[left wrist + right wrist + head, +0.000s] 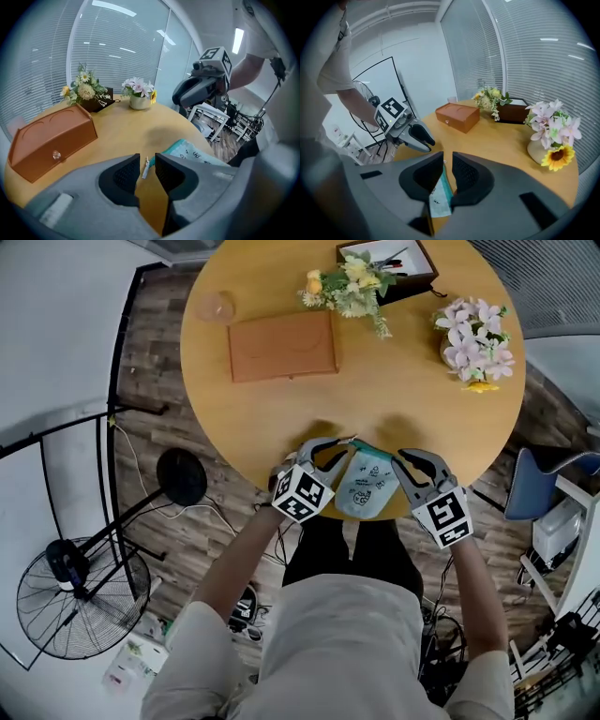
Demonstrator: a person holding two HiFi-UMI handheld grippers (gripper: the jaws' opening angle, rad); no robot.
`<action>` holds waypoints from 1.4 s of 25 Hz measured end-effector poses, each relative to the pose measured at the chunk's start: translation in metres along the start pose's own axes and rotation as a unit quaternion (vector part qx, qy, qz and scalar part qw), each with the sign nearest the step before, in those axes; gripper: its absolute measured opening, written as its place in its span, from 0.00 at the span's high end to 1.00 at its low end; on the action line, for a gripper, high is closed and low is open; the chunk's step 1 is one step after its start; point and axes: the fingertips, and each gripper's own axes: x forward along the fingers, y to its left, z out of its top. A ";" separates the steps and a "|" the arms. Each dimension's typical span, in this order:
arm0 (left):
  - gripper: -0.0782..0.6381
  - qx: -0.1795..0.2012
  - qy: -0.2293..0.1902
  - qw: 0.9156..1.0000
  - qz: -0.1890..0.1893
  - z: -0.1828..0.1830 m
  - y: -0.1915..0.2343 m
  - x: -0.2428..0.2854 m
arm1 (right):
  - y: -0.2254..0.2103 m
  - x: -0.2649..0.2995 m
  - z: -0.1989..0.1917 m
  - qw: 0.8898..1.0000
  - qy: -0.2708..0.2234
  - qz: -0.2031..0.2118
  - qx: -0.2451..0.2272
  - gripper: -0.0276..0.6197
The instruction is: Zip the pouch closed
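Pale printed fabric pouch [364, 486] has its teal zipper [371, 450] running 10-to-4 o'clock, right gripper [447, 161] clamping the 4 o'clock end, left gripper [146, 159] slightly parted around the white pull [145, 168].

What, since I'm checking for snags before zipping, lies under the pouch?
Only the wooden table shows around the pouch, which rests on it; anything directly beneath is covered.

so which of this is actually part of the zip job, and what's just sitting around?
In play: pouch; zipper pull; left gripper, open round the pull; right gripper, shut on the pouch.
Lying about: orange box; loose flower bunch; vase of flowers; dark tray; floor fan.
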 end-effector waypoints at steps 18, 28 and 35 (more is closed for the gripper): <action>0.85 0.116 0.087 0.989 -0.002 -0.040 0.003 0.045 | -0.015 0.050 -0.017 0.995 0.030 0.079 -0.052 0.86; 0.86 0.203 0.047 0.978 0.011 -0.020 -0.010 0.034 | -0.009 0.080 -0.036 0.982 0.068 0.134 -0.113 0.86; 0.86 0.223 0.029 0.974 0.004 -0.008 -0.015 0.025 | 0.000 0.094 -0.044 0.966 0.092 0.165 -0.177 0.86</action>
